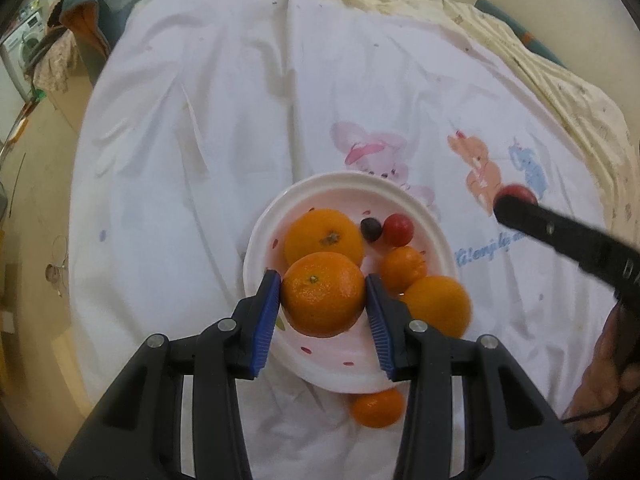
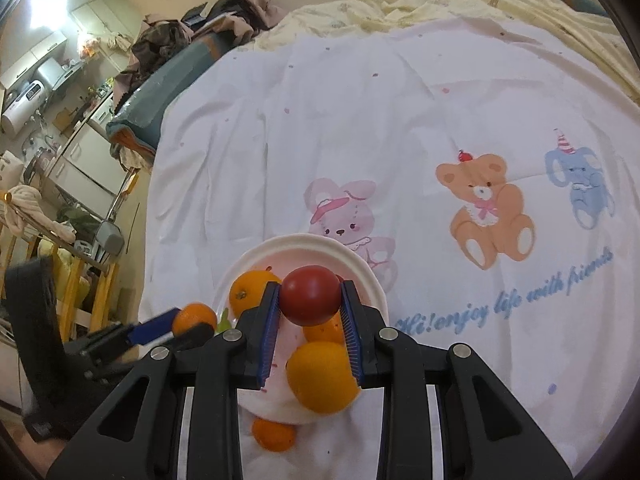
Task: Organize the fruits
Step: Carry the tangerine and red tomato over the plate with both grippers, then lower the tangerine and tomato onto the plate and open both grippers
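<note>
My left gripper (image 1: 323, 294) pinches an orange (image 1: 322, 293) above the plate (image 1: 340, 380); my right gripper (image 2: 309, 297) pinches a tomato (image 2: 309, 294). The plate sits on a soft bed (image 1: 240, 120); dropping either could tip it.

1. Your left claw (image 1: 322, 294) is built of matte black plastic arms with triangular cut-outs.
2. Its fingers carry blue ribbed pads (image 1: 267, 320) on the inner faces.
3. Round silver screws (image 1: 227, 324) sit at the linkage joints, two on each side.
4. Your right claw (image 2: 309, 312) has the same black frame, blue ribbed pads and silver screws (image 2: 388, 333).
5. Your right hand (image 1: 604, 392) shows bare skin at the left wrist view's edge, with a thin black cable (image 1: 588, 416) running by it.
</note>
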Demonstrator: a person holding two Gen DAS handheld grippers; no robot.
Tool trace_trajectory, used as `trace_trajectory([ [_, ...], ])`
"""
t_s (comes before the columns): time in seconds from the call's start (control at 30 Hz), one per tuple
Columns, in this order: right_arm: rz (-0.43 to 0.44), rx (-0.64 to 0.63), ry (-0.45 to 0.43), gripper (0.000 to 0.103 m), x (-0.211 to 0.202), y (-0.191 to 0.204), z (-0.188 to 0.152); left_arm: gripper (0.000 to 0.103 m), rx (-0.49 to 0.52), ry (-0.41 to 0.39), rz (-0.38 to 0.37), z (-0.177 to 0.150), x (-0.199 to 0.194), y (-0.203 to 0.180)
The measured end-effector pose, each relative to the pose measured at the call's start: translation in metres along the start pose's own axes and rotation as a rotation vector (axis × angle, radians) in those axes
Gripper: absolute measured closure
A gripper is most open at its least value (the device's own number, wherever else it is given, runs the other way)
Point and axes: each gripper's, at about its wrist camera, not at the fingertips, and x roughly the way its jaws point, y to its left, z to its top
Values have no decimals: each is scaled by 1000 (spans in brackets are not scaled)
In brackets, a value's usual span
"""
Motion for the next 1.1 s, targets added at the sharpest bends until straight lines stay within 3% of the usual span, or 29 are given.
trace_trajectory([
  [0.2, 51, 56, 48, 72, 28, -9, 4, 64, 8, 45, 14, -3, 22, 7],
  [0.3, 76, 97, 78, 72, 40, -15, 2, 64, -24, 75, -16, -3, 30, 12],
  [0.5, 101, 105, 121, 71, 56, -13, -2, 64, 13, 77, -26, -3, 31, 2],
  [0.9, 89, 91, 174, 70, 68, -10, -10, 64, -9, 123, -10, -7, 41, 6],
  [1.1, 74, 86, 166, 69, 67, -9, -10, 63, -7, 110, -17, -9, 39, 6],
])
